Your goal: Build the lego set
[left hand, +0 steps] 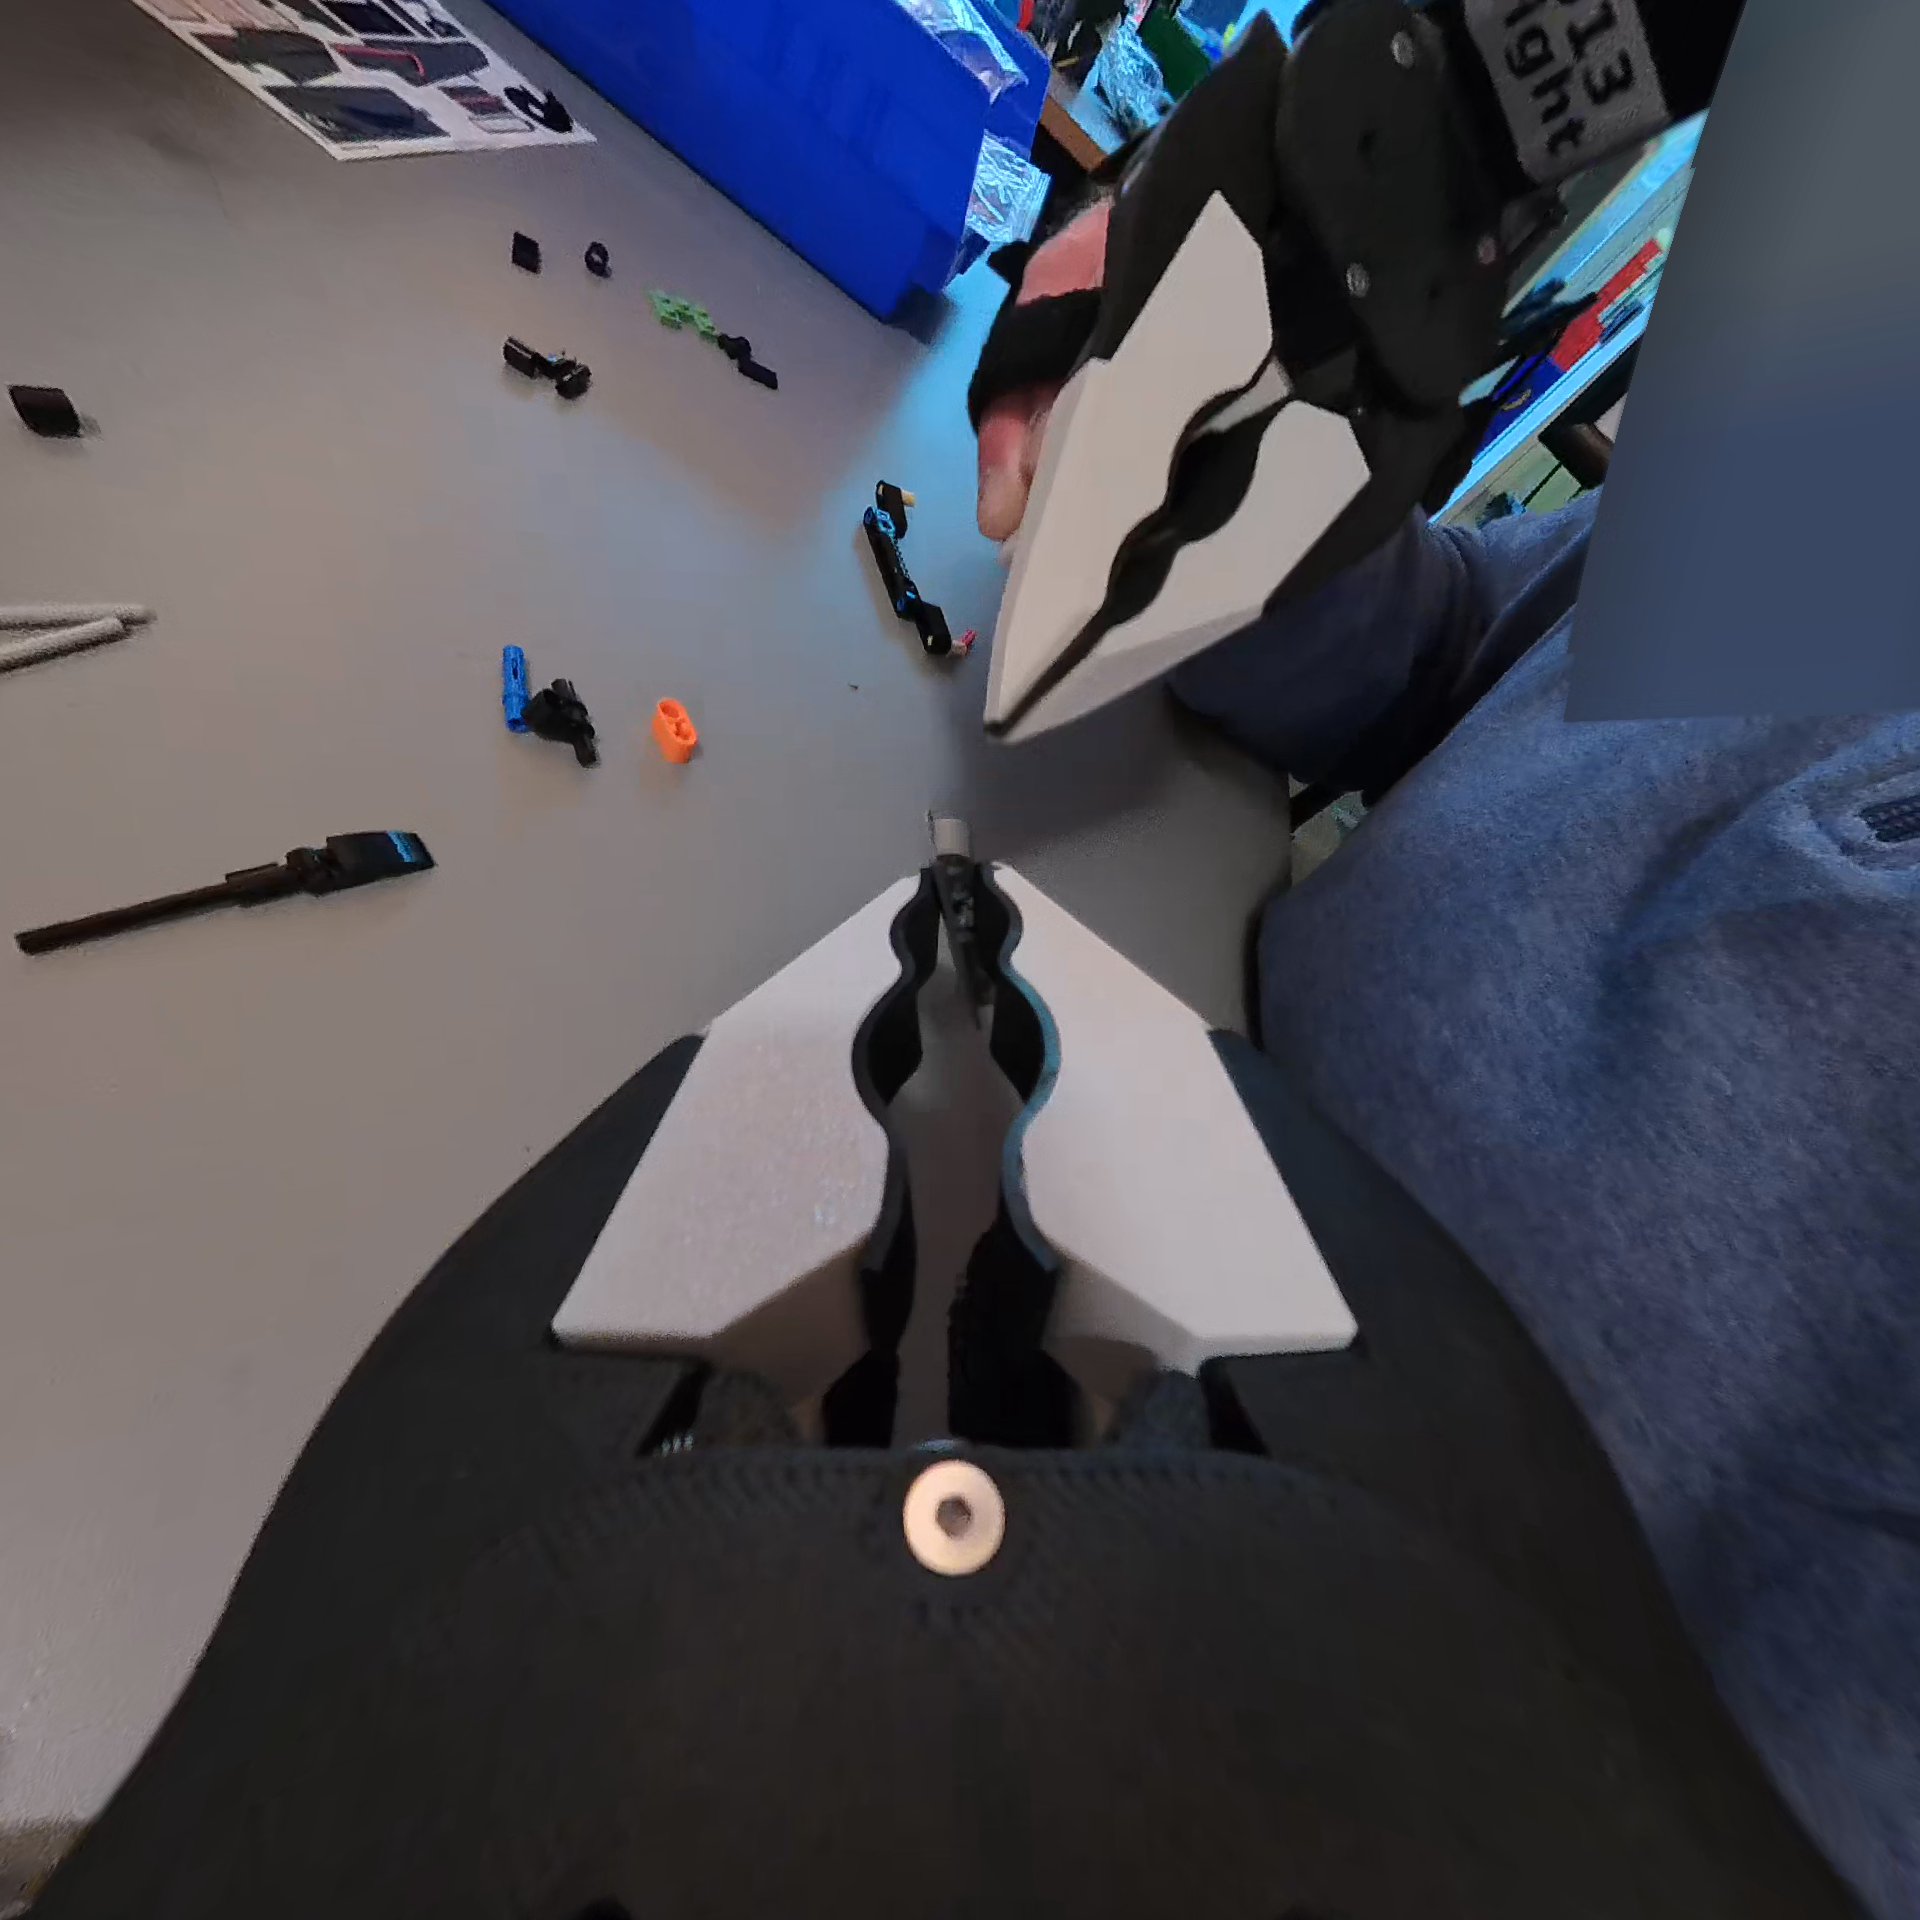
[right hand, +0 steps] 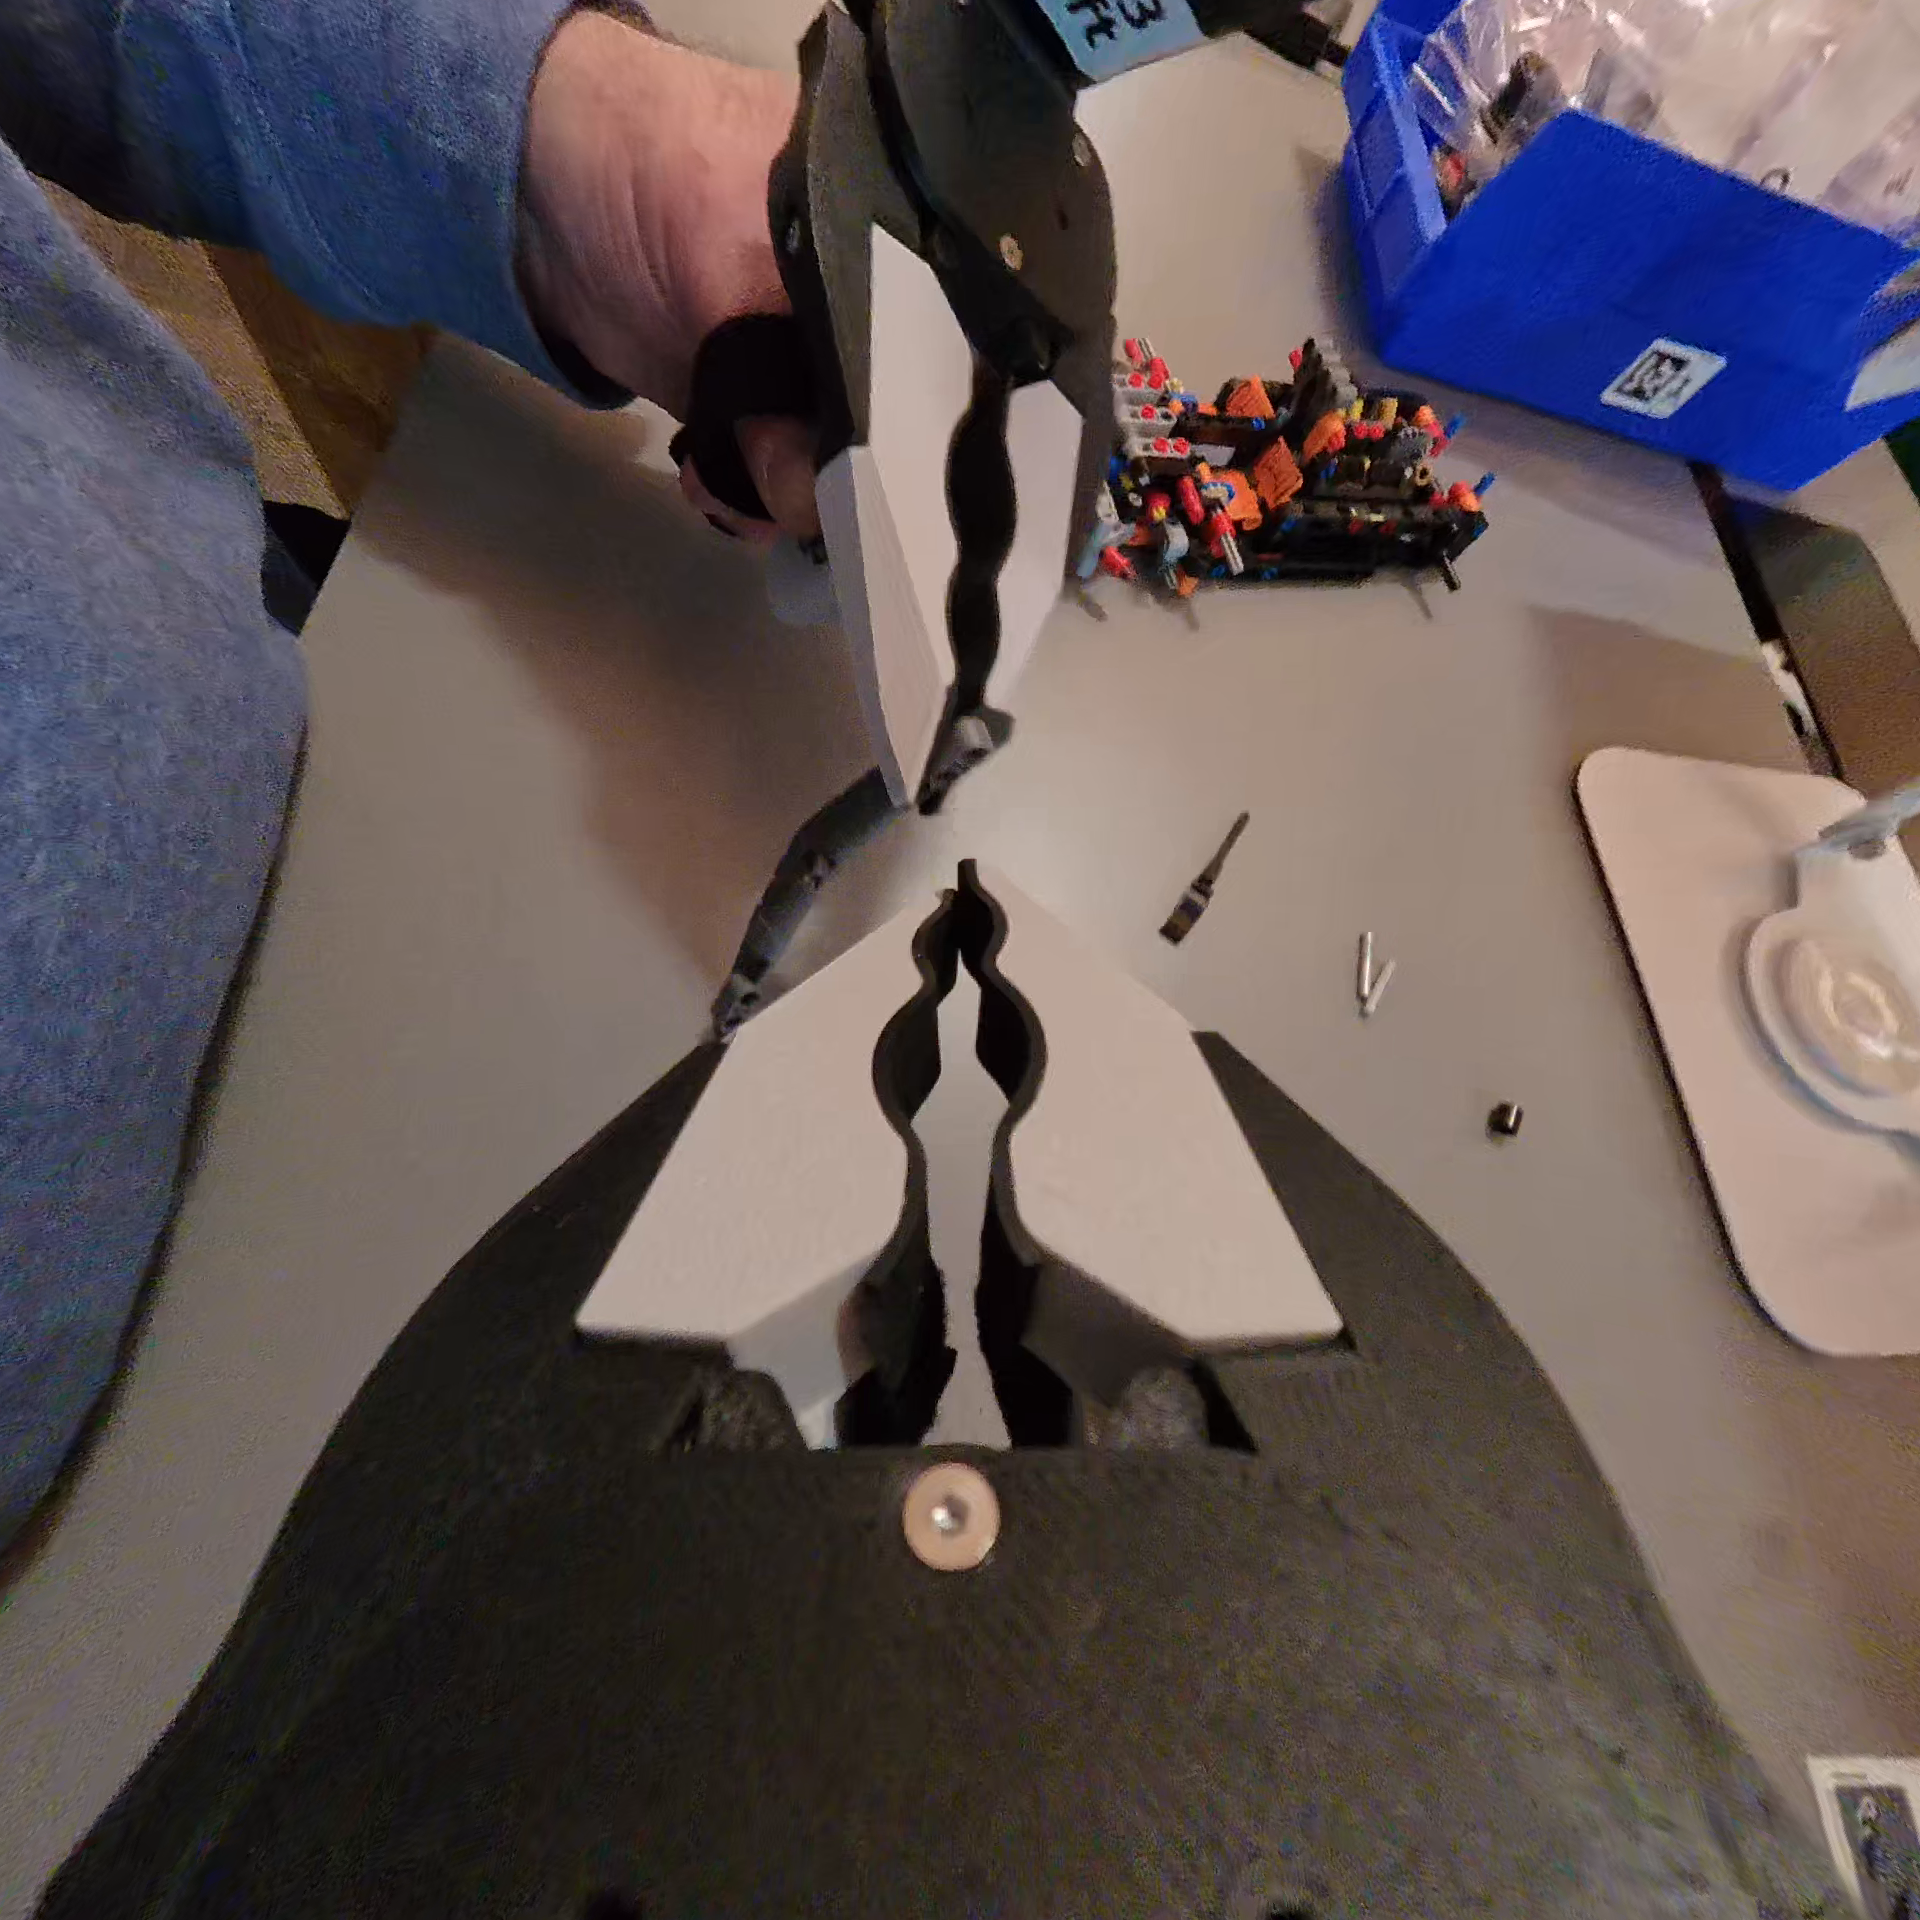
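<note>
Lego pieces are spread over a grey table [left hand: 260,1143], and one of them, a slim black pin-and-axle part [left hand: 958,914] with a pale grey tip, is clamped between the tips of the left gripper [left hand: 958,883], whose jaws are closed on it. In the right wrist view the same part [right hand: 961,753] pokes out below that gripper, held above the tabletop. The right gripper [right hand: 968,894] hovers just short of it with its tips pressed together and nothing between them. Just past the left gripper lie an orange two-hole connector [left hand: 675,730], a blue pin beside a black connector [left hand: 561,717], and a long black axle piece with a blue-marked end [left hand: 229,888]. Farther off sit a black beam with blue pins [left hand: 906,569], a lime green piece [left hand: 684,312] and a printed sheet [left hand: 364,73]. On the right-hand side, a small dark axle [right hand: 1205,878], two pale pins [right hand: 1371,971] and a tiny black bush [right hand: 1504,1120] rest near a light tray [right hand: 1662,1039]. Beyond them stands the partly built model [right hand: 1299,468], dense with orange, red and black parts, in front of a blue bin [right hand: 1621,291] holding clear bags.
</note>
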{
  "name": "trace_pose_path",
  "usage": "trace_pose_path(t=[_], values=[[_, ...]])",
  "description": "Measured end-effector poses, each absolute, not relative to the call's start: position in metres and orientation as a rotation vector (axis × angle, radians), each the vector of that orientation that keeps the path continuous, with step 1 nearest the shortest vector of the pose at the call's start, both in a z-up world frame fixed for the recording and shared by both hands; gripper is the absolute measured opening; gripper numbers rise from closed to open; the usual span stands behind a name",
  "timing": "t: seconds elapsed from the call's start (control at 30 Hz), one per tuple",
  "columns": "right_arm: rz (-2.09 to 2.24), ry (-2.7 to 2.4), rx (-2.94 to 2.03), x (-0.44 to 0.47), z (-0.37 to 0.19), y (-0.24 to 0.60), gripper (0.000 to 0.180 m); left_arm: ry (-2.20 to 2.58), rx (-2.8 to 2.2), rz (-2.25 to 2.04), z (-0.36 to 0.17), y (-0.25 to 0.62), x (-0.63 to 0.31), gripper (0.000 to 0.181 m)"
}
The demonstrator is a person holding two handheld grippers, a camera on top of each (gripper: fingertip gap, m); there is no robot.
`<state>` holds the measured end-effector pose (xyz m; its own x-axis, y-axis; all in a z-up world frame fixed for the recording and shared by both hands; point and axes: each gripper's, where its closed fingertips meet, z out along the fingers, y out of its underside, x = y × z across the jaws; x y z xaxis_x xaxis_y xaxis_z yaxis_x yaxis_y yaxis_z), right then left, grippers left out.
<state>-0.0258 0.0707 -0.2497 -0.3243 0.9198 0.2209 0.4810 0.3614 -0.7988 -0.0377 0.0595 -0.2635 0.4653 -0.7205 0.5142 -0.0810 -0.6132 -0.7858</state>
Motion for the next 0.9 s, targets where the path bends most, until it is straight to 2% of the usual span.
trace_pose_path(t=[0.57, 0.7, 0.9], values=[[0.836, -1.766, -1.455, 0.035, -0.248, 0.116, 0.000, 0.663, -2.002, -1.243, -0.265, 0.057, -0.027, 0.005], [0.707, -1.603, -1.599, 0.068, -0.248, 0.161, 0.003, 0.648, -1.997, -1.227, -0.263, 0.058, -0.029, 0.005], [0.474, -1.392, -1.902, 0.129, -0.290, 0.239, 0.014, 0.636, -1.983, -1.240, -0.264, 0.059, -0.025, 0.005]])
